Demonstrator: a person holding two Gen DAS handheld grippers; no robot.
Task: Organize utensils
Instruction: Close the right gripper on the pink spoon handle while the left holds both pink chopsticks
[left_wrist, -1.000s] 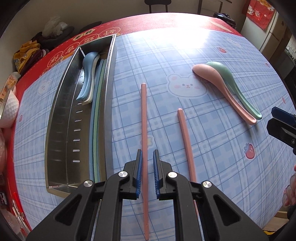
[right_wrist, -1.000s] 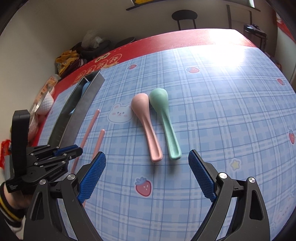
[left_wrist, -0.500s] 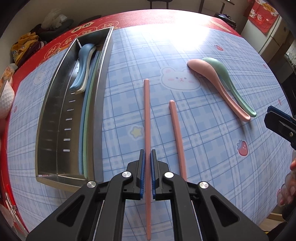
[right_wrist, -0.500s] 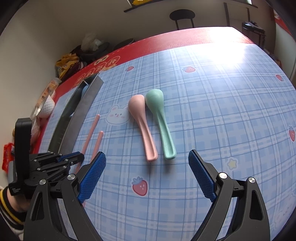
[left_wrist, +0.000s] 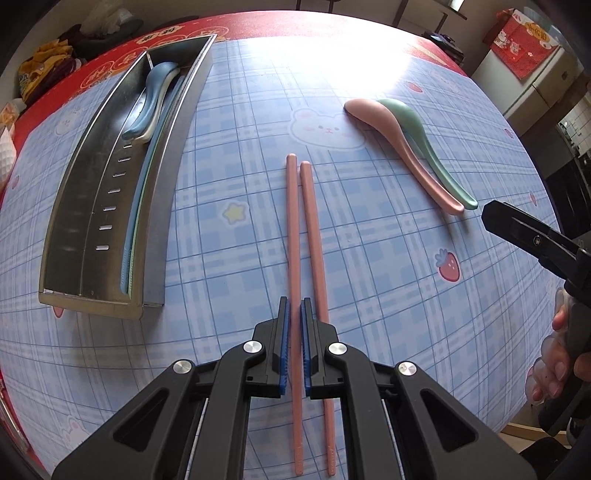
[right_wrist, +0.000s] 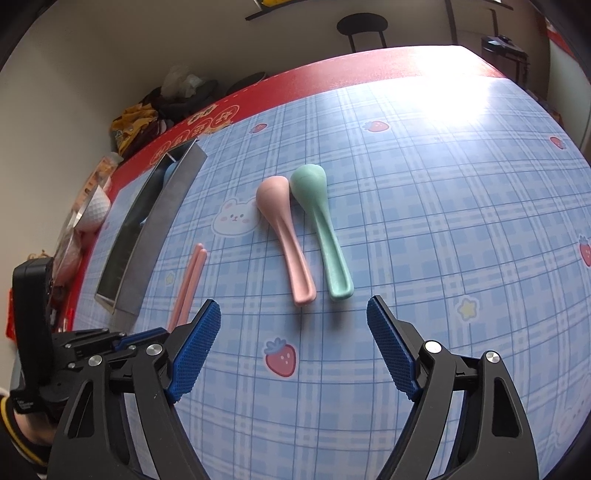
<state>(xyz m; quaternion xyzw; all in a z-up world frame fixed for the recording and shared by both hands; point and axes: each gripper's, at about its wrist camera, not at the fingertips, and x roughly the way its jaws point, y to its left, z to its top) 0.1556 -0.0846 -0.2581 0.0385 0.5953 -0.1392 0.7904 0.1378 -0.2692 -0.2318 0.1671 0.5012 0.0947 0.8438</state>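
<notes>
Up at the far edge, the red cloth (left_wrist: 122, 62) has yellow signs printed on it, but they are too small to read. The metal tray (left_wrist: 107, 295) sits on the left side of the worktop (left_wrist: 369, 295). Inside it lie a blue spoon (left_wrist: 151, 99) on top of a white one, and some long blue and green sticks along its right wall.

The left claw (left_wrist: 294, 347) is squeezed tight on one pink chopstick (left_wrist: 293, 229). The other pink chopstick (left_wrist: 312, 229) lies just beside it, on the right, on the blue checked cloth (right_wrist: 443, 221) with bears and strawberries.

The right claw (right_wrist: 293, 350) is wide apart and its jaws are closing, with nothing between them. It hangs near the ends of the pink spoon (right_wrist: 284, 229) and the green spoon (right_wrist: 325, 229). These two lie side by side, bowls down and touching, well apart from the tray.

A pile of bags and cloth (right_wrist: 162, 107) sits at the far corner.
</notes>
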